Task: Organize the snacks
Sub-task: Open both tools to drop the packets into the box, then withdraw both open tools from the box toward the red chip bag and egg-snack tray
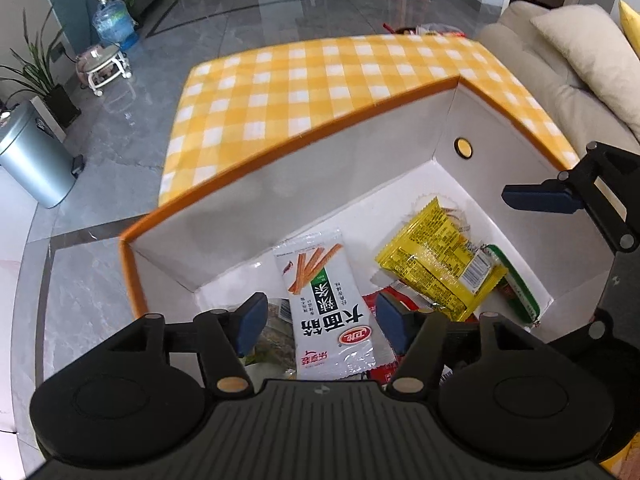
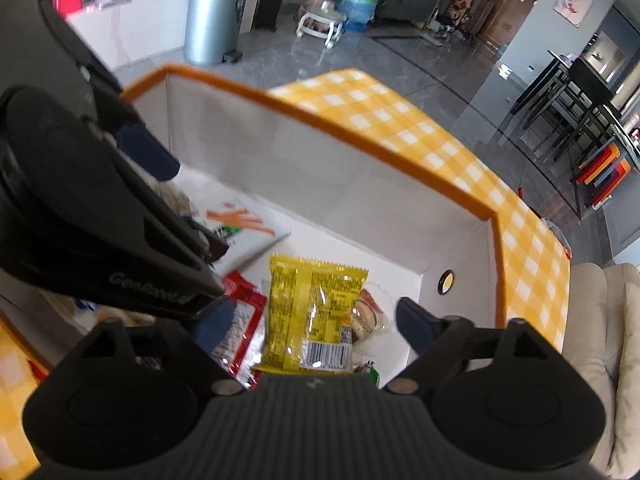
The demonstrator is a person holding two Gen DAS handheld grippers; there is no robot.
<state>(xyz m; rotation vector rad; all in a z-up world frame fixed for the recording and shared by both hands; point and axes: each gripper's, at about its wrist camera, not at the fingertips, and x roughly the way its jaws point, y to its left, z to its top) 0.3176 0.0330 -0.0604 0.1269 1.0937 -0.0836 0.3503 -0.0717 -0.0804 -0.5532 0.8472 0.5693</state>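
A white box with an orange rim (image 1: 288, 148) stands on a yellow checked cloth and holds several snack packets. In the left wrist view a white packet printed with orange sticks (image 1: 328, 304) lies in the box between the jaws of my left gripper (image 1: 322, 320). The jaws stand wide and the pads are clear of it. In the right wrist view a yellow packet (image 2: 312, 312) lies between the fingers of my right gripper (image 2: 316, 322), which is also open and not touching it. The same yellow packet (image 1: 436, 264) rests on a green-edged packet (image 1: 518, 286).
A red packet (image 2: 244, 320) and a pale bun packet (image 2: 368, 316) lie under the yellow one. The box's near right wall has a round hole (image 1: 463, 147). A beige sofa (image 1: 560, 64) stands beside the table, and a metal bin (image 1: 32, 160) and a water bottle (image 1: 114, 20) on the floor.
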